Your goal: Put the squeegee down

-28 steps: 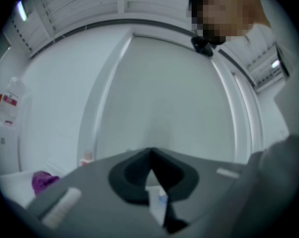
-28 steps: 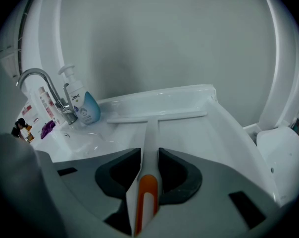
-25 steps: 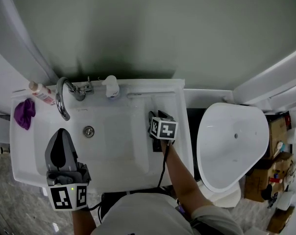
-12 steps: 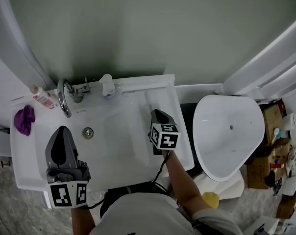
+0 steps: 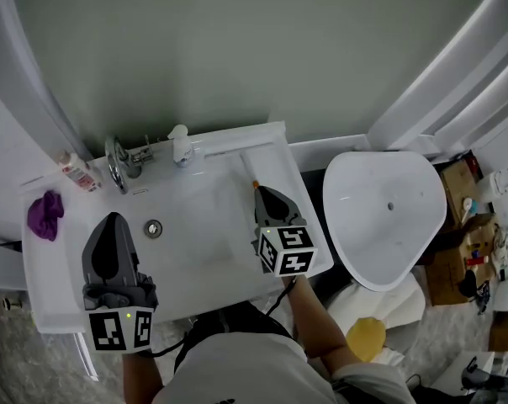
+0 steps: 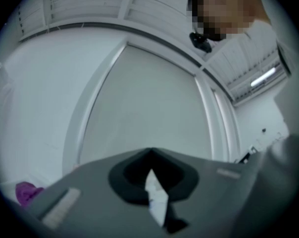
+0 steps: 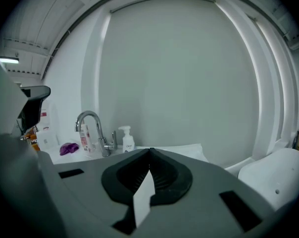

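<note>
My right gripper [image 5: 261,190] hangs above the right side of the white sink [image 5: 199,259], its jaws shut with nothing between them. In the right gripper view the right gripper [image 7: 150,150] points at the wall over the sink's back ledge. I cannot clearly make out the squeegee. A pale flat strip [image 5: 261,165] lies on the ledge just beyond the right gripper's tip. The left gripper [image 5: 111,219] is held over the left half of the basin, shut and empty. In the left gripper view the left gripper [image 6: 150,150] points up at the wall.
A chrome faucet [image 5: 115,162], a white soap dispenser [image 5: 181,146], a pink-labelled bottle [image 5: 76,171] and a purple cloth [image 5: 45,211] stand along the sink's back and left. A white toilet [image 5: 384,213] sits close on the right, with boxes [image 5: 464,251] beyond it.
The right gripper has lifted off the sink's right ledge towards the camera, with its jaws closed and empty. The left gripper rose slightly. The head view drifted.
</note>
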The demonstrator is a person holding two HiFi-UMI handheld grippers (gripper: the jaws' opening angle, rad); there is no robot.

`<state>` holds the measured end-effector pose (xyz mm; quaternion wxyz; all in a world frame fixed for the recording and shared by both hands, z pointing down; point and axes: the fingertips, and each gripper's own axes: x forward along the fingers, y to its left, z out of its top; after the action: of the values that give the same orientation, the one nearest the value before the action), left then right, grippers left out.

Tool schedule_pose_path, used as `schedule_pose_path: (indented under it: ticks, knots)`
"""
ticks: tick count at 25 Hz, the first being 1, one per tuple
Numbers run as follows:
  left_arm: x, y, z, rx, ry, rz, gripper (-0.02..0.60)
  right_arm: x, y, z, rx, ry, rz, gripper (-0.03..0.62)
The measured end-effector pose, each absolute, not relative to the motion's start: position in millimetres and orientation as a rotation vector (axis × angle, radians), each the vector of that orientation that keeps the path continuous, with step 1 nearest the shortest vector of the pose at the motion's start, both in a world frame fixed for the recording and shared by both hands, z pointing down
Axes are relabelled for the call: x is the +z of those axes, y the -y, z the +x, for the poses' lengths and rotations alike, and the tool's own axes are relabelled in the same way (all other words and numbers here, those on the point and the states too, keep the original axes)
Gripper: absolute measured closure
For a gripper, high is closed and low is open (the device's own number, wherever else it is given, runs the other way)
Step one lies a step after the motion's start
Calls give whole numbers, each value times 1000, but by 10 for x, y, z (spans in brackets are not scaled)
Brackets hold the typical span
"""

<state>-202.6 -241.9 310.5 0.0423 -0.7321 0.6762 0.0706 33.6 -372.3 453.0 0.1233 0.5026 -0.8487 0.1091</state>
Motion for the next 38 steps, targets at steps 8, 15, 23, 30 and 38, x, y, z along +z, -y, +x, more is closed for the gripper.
schedule_pose_path:
  ticks: [8,15,23,30,38]
  knots:
    - [2977,2235,-1991,255,-1972,-2291,574,4024,3282,341,197,2544,1537,592]
    - [2901,2103,-1939,280,-1901,-2327,574,3693,2942,391,116,2581,1597,592]
    - [2820,1968,-1855,298,-1837,-2358,574,3423,2599,444,5,2600,1642,592]
    - [2797,1870,-1796,302,-1799,-2384,574,3331,2347,488,-28,2606,1664,592]
    - [2784,1786,-1723,308,-1756,-2410,574,3261,2151,541,-57,2598,1710,592]
